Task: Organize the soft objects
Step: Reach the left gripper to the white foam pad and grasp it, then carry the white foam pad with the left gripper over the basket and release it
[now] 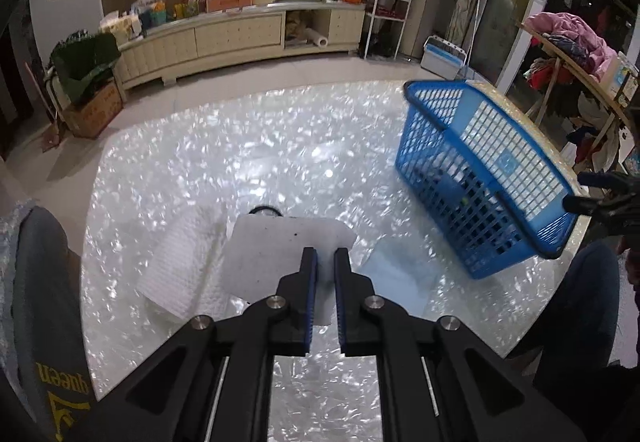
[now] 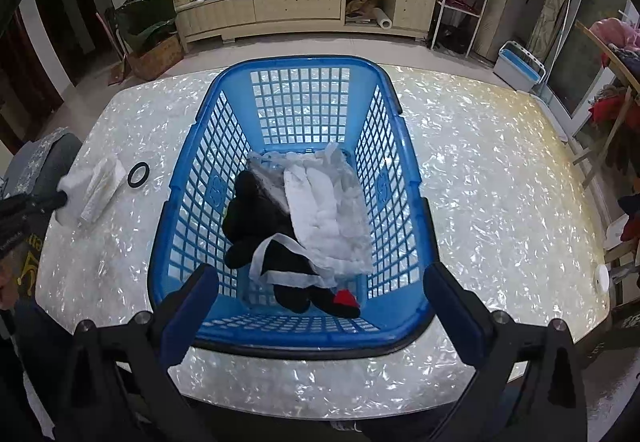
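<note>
Left gripper [image 1: 325,262]: nearest the lens in the left wrist view; its two blue-padded fingers are pinched narrow on the near edge of one white foam pad [image 1: 280,254], which looks lifted off the table, though that is hard to judge.
Left of the pad: one white quilted cloth [image 1: 182,270], folded, lying flat on the table and partly covered by the pad.
Behind the pad: one black ring [image 2: 138,174] on the table, only an arc of it showing in the left wrist view, whole in the right wrist view.
Table [image 2: 500,201]: one pearly white top with bare surface between pad and basket and to the basket's right; rounded far corners, near edge cut off by both grippers.
Blue basket [image 2: 192,169]: one, lattice-walled, standing on the table well apart from the pad.
Basket contents: one black garment [image 2: 260,226] with a red patch, one white quilted piece [image 2: 328,217] and one white strap [image 2: 280,274] looped across the black; layers beneath are hidden.
Right gripper [image 2: 320,290]: fingers spread wide and holding nothing, hanging over the basket's near rim.
</note>
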Available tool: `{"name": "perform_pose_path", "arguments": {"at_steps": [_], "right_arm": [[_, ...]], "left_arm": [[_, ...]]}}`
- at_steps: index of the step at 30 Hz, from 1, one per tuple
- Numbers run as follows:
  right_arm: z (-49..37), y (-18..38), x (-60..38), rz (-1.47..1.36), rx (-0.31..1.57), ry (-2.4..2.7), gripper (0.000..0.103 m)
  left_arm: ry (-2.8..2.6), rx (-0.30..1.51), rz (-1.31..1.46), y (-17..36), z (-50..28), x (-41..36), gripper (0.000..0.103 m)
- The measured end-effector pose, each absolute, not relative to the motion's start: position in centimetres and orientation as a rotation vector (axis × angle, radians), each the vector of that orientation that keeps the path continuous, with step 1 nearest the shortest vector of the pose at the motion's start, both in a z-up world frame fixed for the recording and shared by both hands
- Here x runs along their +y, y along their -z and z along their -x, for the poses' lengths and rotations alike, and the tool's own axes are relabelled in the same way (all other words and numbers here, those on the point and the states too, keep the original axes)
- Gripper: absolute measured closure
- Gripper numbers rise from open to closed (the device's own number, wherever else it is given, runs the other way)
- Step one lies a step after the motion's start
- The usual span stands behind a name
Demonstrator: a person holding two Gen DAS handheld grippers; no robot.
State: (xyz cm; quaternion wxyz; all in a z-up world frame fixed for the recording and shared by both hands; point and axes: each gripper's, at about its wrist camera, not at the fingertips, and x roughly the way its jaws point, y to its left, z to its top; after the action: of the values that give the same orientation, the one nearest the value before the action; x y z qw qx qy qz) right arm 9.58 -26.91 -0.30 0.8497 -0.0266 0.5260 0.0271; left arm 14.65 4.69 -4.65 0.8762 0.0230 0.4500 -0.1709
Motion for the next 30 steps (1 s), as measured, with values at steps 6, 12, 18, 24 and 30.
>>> {"name": "perform_pose_path", "arguments": {"at_steps": [6,12,18,24,30], "right_arm": [[-9.1,0.3,-28.2,0.047,1.102,-0.069,0.0],[-8.9,0.3,-29.4,0.035,1.1,-0.082,0.0],[-8.9,0.3,-30.3,0.024,1.092,-0.093,0.0],[-9.2,0.4,-31.6,-0.014,1.079,-0.092,0.0],[-9.9,1.2,-32.5,-0.034,1.089,-0.086,0.0]], "left_arm": [[0.383,0.884,-0.069,1.2,-13.6,2.5,0.095],[0.44,0.843,-0.107,-0.9,-13.7,-0.9,0.095],[0.494,0.823,-0.149,-1.9,-14.6,-4.6,0.095],[0.545,0.808,-0.208,-2.4,-15.5,-8.6,0.095],[0.6,0.81,-0.269,-2.3,-16.9,-12.4,0.095]]}}
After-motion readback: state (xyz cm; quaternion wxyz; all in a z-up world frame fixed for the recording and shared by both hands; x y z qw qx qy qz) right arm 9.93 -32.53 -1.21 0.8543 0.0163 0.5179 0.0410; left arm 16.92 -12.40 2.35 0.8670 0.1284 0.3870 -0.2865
